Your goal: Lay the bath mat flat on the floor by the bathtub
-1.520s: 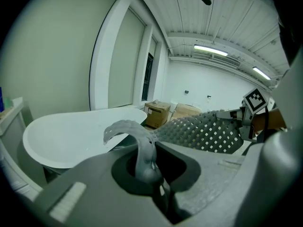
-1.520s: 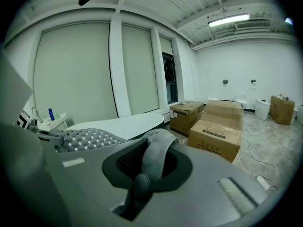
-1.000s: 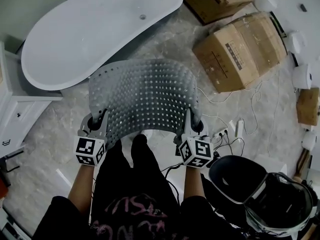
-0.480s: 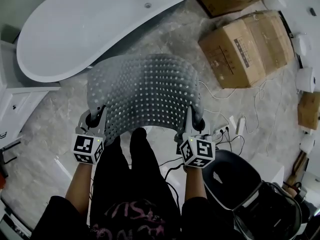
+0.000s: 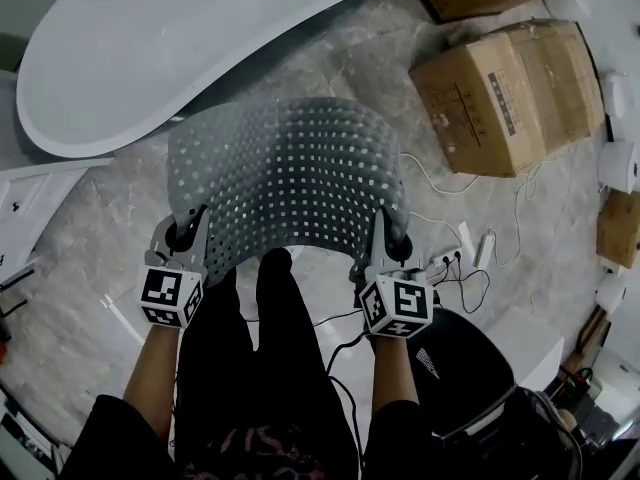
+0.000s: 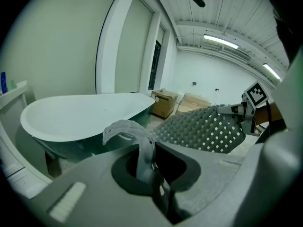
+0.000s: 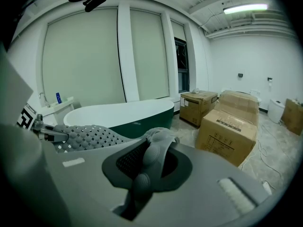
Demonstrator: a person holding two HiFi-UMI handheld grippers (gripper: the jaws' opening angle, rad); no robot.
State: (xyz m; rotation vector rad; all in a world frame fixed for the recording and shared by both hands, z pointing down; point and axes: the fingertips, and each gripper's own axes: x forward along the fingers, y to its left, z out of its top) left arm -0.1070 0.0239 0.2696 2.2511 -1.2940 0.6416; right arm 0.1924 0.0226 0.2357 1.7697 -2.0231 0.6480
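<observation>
two grippers: left gripper (image 5: pixel 188 234), right gripper (image 5: pixel 387 236), fingers clamped on one bath mat (image 5: pixel 290 173); one bathtub (image 5: pixel 150 48) beyond.

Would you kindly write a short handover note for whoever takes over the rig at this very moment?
The left gripper is shut on the bath mat at its near-left corner.
The right gripper is shut on its near-right corner.
The mat is held in the air, arched between both grippers, in front of the bathtub.
Done: mat lifted and brought up to the tub.
Left: lower it, lay it flat on the floor beside the tub, release. Mind the cables at right.
</observation>
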